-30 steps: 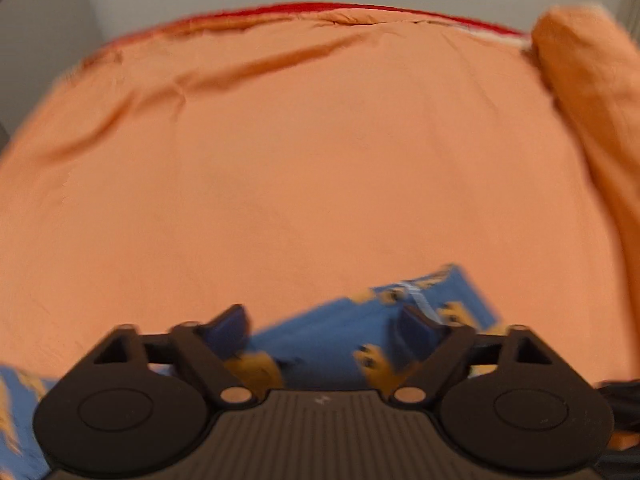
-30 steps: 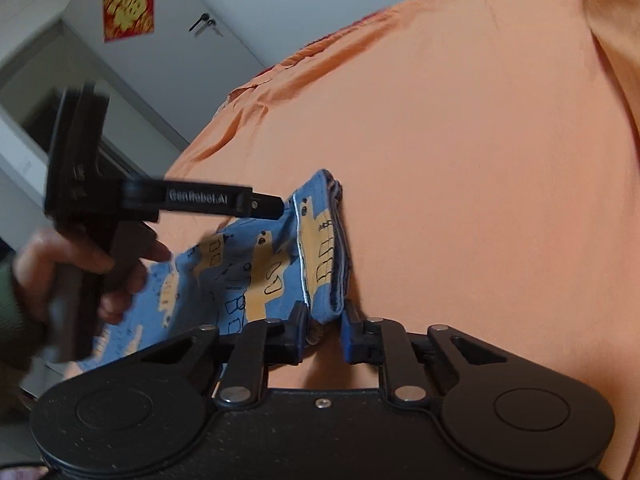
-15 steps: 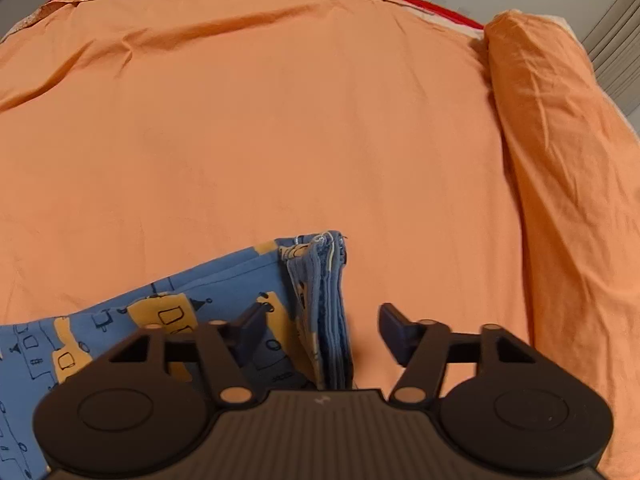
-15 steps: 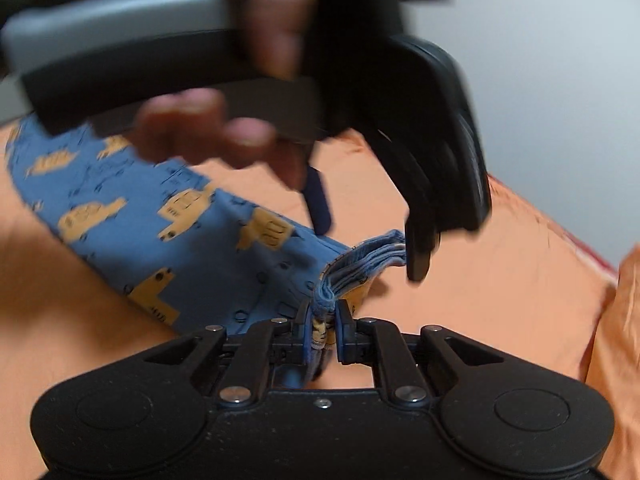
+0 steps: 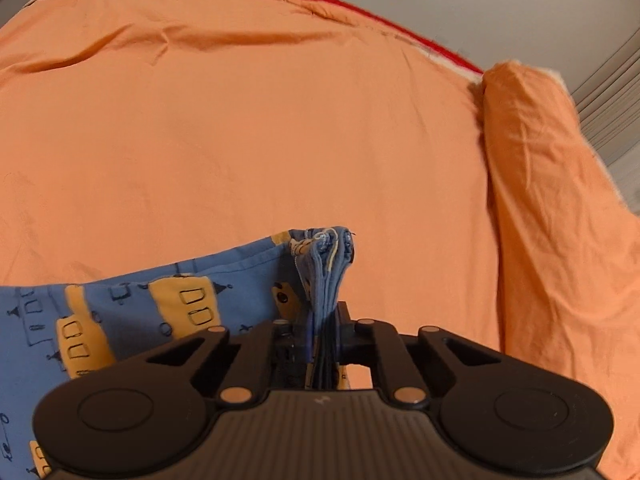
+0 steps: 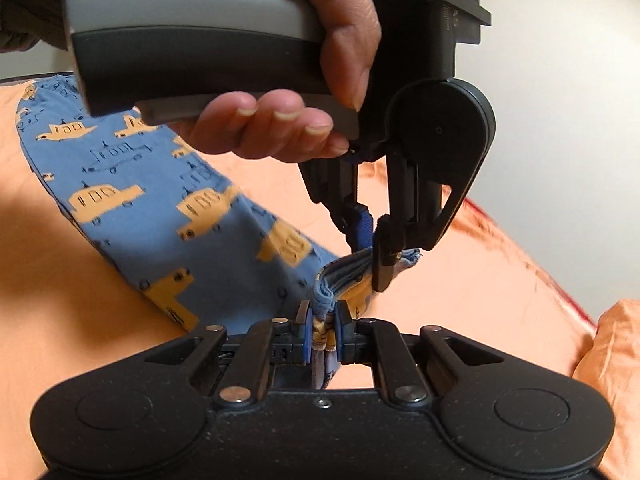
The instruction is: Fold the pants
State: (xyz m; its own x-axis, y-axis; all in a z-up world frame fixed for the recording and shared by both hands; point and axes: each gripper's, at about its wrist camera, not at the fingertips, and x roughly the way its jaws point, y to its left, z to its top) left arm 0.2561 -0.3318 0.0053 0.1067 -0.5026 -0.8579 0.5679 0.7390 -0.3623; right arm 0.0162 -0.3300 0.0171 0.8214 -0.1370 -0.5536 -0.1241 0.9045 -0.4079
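both grippers hold one short end of the blue cotton pants with orange vehicle print (image 6: 168, 216), which lie on the orange bed sheet (image 5: 248, 128). the right gripper (image 6: 320, 330) has its fingers pressed together on the stacked layers at one corner of that end. the left gripper (image 5: 324, 336), seen from the right wrist view coming down from above in the person's left hand (image 6: 280, 120), is clamped on the same edge just beside the right one; its own view shows the bunched layers standing up between the fingers. the pinched edge is raised off the sheet; the rest of the garment trails away flat toward the far left.

step in hand, as judged: both corners of one end secured, ready for a lengthwise fold. the fold itself is not yet made.

next move calls for: lifting both grips together, keeping them level, then carrying the end over the body of the pants to meet the opposite end. all layers must stay captured; a slipped layer would skew the fold. the rolled orange duvet (image 5: 560, 200) at the right lies well apart and should not interfere.
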